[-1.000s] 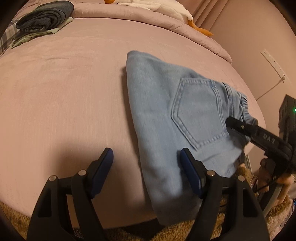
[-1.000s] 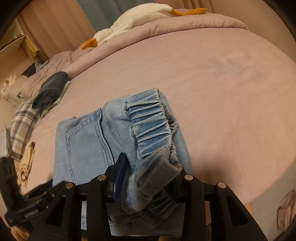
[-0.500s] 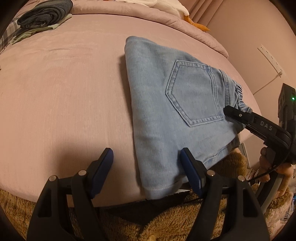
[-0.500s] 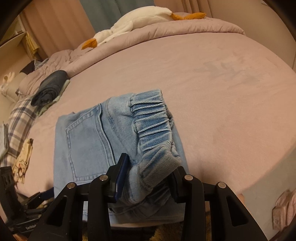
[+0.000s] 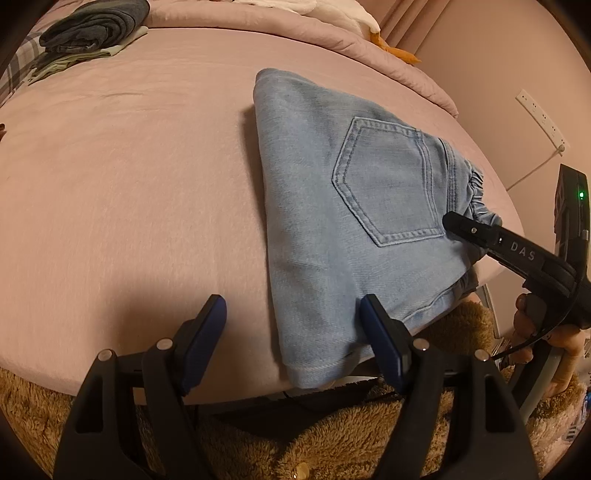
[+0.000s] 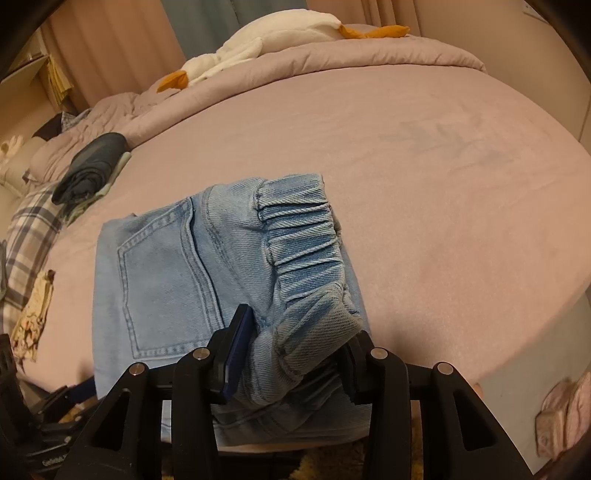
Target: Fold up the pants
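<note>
Folded jeans (image 5: 343,221) lie at the bed (image 5: 129,177) edge, right gripper (image 6: 295,354) clamping their waistband; left gripper (image 5: 291,325) gapes empty; a clothes pile (image 5: 92,33) beyond

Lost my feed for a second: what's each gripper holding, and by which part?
Right gripper is clamped on the jeans at the elastic waistband. Left gripper is open, holding nothing.
</note>
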{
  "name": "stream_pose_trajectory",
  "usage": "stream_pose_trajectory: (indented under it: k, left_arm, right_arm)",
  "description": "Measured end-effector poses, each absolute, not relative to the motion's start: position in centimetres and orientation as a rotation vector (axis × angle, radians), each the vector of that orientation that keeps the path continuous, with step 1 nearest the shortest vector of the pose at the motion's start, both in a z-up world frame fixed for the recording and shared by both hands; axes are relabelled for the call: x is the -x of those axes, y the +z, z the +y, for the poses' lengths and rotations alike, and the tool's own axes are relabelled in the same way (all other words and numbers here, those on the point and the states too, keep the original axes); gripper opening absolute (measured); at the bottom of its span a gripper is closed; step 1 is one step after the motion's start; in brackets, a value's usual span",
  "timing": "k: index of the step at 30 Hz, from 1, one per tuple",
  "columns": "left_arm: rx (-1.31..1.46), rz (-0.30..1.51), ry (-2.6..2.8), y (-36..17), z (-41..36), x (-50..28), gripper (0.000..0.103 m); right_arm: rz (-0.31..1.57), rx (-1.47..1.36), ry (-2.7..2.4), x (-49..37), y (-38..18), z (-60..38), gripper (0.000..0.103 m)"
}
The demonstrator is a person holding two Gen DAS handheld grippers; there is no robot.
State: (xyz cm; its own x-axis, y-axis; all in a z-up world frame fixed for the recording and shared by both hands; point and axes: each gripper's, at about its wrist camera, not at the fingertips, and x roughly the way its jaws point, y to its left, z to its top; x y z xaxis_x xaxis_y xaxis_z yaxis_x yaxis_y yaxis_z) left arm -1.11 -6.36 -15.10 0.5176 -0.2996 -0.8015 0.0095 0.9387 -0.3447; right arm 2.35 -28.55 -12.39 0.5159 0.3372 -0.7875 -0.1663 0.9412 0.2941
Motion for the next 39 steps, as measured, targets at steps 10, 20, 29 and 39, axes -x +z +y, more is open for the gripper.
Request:
stream_pose_trajectory:
  k: [10,20,29,39]
  left_arm:
    - [0.325,1.015,-0.166,-15.12,-6.39,1.51,0.074]
    - [0.329,1.015,-0.143,-15.07,-6.46,1.53,0.075]
    - [0.336,1.019,-0.138,-15.05,-6.33,1.43,0.075]
    - [0.359,1.036,-0.130,-14.85,-5.95,1.52,0.076]
  right_arm:
    - [0.973,-0.168,0.301,-2.13,-12.45,-28.05,0.043]
    - [0.974,-0.183,0.321,-1.89,-12.85,-28.64,0.048]
    - [0.971,-0.184,0.321,-1.66,-12.93,-28.82,0.048]
    - [0.975,-0.195,0.327,-1.59,-12.91,-28.91,0.051]
